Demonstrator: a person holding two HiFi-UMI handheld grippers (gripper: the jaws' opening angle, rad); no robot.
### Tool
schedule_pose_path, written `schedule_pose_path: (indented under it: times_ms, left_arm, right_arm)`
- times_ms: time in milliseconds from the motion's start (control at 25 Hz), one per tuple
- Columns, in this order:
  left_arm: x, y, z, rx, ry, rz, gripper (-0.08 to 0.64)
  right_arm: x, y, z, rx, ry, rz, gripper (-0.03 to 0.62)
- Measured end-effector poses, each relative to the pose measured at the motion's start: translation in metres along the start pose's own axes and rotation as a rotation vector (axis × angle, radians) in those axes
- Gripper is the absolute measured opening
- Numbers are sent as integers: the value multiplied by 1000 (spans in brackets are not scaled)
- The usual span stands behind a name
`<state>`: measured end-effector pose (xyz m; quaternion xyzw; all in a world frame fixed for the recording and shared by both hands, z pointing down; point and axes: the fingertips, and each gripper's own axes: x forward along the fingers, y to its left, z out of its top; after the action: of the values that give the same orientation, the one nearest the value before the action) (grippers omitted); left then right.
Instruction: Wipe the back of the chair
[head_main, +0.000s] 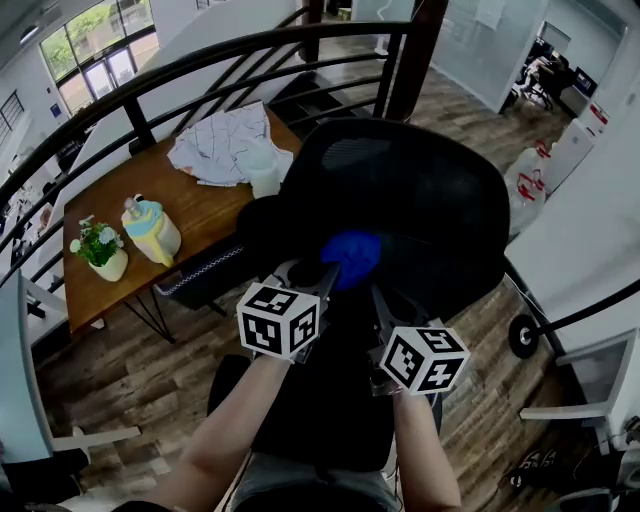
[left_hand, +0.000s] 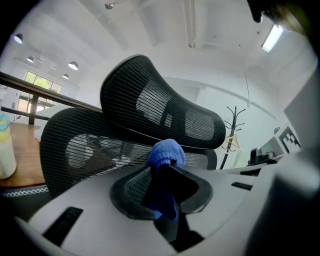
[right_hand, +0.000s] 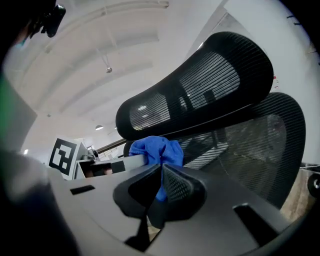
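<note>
The left gripper (left_hand: 162, 172) is clenched on the cloth (left_hand: 166, 151), a blue wad bunched at the tips of its jaws. The right gripper (right_hand: 161, 176) is clamped on the cloth (right_hand: 157, 149) too. From the head view it is one bundle (head_main: 352, 255), with the left gripper (head_main: 318, 272) and the right gripper (head_main: 378, 295) meeting at it side by side.

Just ahead of both sets of jaws stands the chair (head_main: 420, 200), its black mesh back (left_hand: 75, 145) filling the space behind the cloth (whether cloth and mesh actually touch cannot be told). Above the jaws curves the headrest (left_hand: 160, 107), also mesh; from the right gripper it arches overhead (right_hand: 200, 85).

Farther out, left of the left gripper, is a wooden table (head_main: 190, 210) carrying a jug (head_main: 155, 230), a potted plant (head_main: 100, 255) and a crumpled white sheet (head_main: 225, 145). Beyond the table and the chair runs a dark railing (head_main: 200, 60).
</note>
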<state>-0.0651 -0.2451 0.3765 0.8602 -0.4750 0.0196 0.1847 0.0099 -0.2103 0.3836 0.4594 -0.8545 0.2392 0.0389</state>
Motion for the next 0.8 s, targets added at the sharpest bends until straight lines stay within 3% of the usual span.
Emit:
schedule_pose_path:
  times_ms: [800]
  left_arm:
    - [-88,101,13,-24,-58,230,78]
  right_arm:
    - [69,93,-27,-49,82,188,29]
